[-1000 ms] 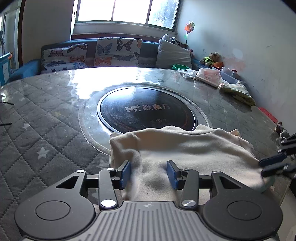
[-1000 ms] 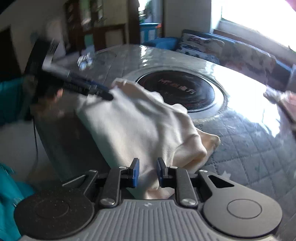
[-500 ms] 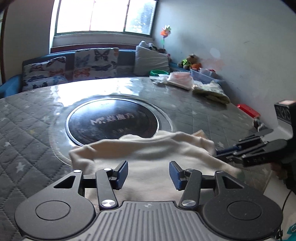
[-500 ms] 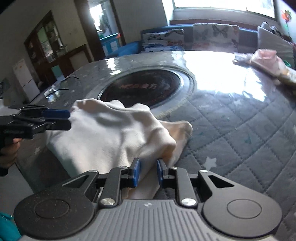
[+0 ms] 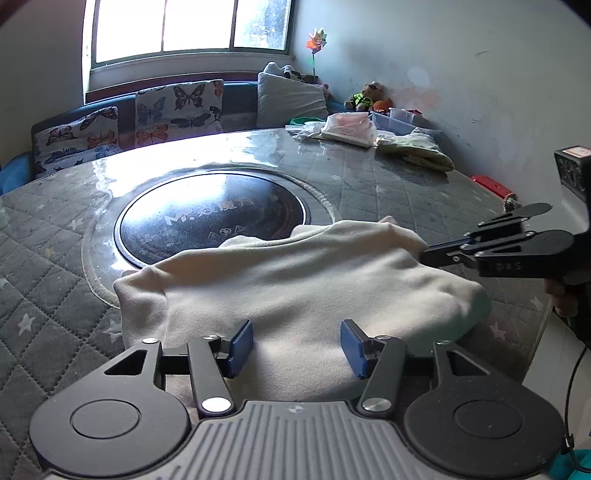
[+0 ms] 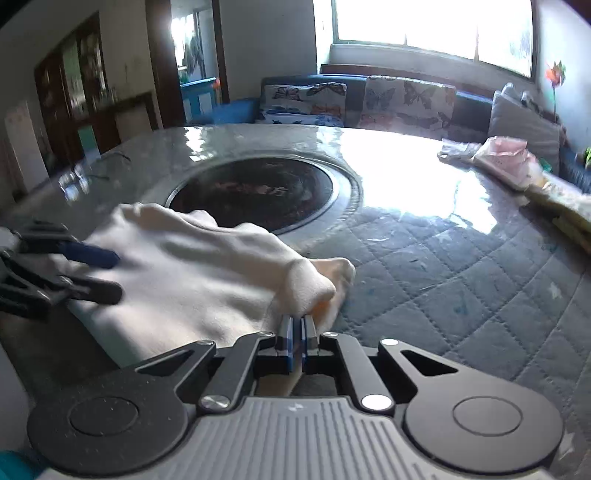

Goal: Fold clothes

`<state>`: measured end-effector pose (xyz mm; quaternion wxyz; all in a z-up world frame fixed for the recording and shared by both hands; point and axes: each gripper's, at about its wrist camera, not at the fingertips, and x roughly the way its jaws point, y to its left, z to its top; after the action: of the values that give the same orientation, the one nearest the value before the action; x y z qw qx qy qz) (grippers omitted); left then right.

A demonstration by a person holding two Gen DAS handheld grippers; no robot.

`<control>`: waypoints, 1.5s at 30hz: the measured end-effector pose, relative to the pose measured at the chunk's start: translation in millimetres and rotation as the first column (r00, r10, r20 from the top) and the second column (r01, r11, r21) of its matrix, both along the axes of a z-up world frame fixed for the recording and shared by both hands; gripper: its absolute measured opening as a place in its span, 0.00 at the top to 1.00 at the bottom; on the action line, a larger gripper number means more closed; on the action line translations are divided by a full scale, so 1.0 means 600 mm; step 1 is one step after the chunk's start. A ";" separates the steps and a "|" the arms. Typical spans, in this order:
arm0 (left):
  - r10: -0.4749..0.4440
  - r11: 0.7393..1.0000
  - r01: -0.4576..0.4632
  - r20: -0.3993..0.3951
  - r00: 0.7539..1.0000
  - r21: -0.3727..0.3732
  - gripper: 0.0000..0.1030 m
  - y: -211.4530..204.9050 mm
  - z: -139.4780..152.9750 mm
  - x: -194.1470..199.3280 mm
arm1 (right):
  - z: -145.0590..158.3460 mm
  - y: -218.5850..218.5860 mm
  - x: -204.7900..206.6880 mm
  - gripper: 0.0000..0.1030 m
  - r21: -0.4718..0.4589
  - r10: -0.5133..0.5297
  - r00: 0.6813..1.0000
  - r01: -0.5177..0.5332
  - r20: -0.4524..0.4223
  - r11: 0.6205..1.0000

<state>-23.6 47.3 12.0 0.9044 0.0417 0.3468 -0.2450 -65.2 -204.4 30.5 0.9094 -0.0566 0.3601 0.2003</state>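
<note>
Nearest the left wrist camera, the left gripper (image 5: 296, 344) stood with its blue pads spread wide apart, poised over the near edge of the cream garment (image 5: 295, 284), with cloth showing between the two pads but neither pad closing on it. The garment lay bunched in a soft mound at the near edge of the round table (image 5: 55, 236), spilling a little over the rim toward the camera and reaching back as far as the dark round hotplate (image 5: 210, 218) set in the table's middle.

In the right wrist view, the right gripper (image 6: 297, 338) had its pads pressed together on a fold of the garment's right end — a humped bit of cloth (image 6: 310, 280) rose just beyond the fingertips, with a hint of orange under it. From the left camera the same gripper (image 5: 430, 254) reached in from the right, its tips touching the cloth's far right corner.

Beyond the garment, the quilted grey table cover (image 6: 461, 266) with its star pattern ran out under a glossy sheet. On the far right side of the table sat a pinkish packet (image 5: 349, 127) and a pale green folded cloth (image 5: 417, 149), near each other. Farther still, butterfly cushions (image 5: 177, 107) lined a blue sofa under the bright window (image 5: 188, 26), and a teddy bear (image 5: 369, 94) sat by the wall.
</note>
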 end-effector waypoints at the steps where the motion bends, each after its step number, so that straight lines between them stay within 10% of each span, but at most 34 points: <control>1: 0.001 1.000 -0.001 0.002 1.000 0.000 0.44 0.001 0.002 0.000 | 0.005 0.000 0.001 0.96 0.004 -0.003 1.000 0.003 0.005 1.000; 32: 0.212 0.977 -0.214 -0.083 0.974 -0.016 0.47 0.000 -0.010 0.153 | -0.014 0.135 0.097 0.83 0.043 0.065 0.998 -0.065 0.007 0.997; 45: 0.171 0.984 -0.171 -0.002 0.985 -0.055 0.44 0.017 0.026 0.058 | 0.024 0.134 0.003 0.63 0.027 0.208 0.977 -0.210 0.051 0.977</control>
<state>11.2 57.7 27.8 0.9234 -0.0129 0.3409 -0.1759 -63.5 -124.2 44.8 0.8923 -0.0843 0.3272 0.2993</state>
